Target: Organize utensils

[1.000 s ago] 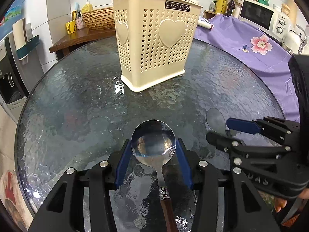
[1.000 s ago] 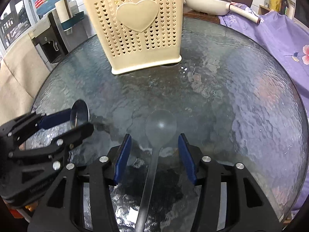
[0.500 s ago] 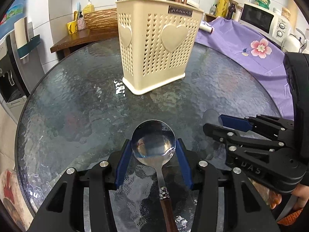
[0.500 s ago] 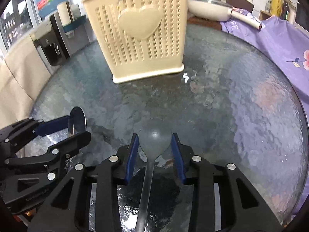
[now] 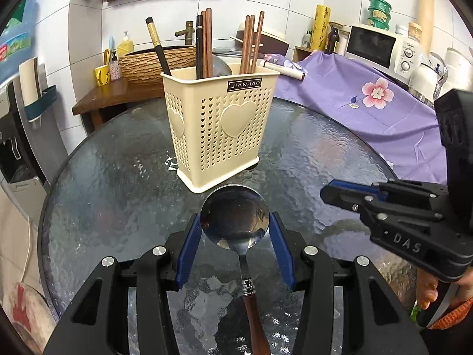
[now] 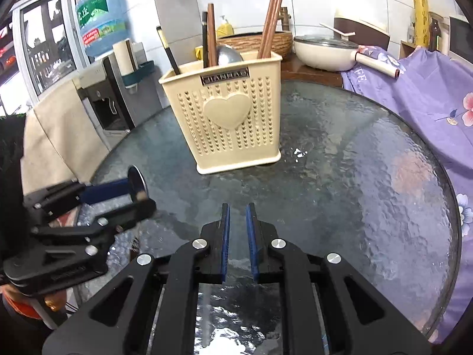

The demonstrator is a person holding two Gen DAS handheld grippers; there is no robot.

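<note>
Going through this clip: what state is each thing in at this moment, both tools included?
left tool: shut on the wood-handled spoon's bowl
wood-handled spoon: gripped, lifted off the glass table
right tool: nearly shut, narrow gap, nothing seen between the pads
utensil holder: upright on the table
chopsticks: standing in the holder
metal spoon: bowl-up in the holder

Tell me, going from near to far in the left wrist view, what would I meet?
Left gripper holding the spoon → cream utensil basket on the glass table → woven basket → tiled wall.
</note>
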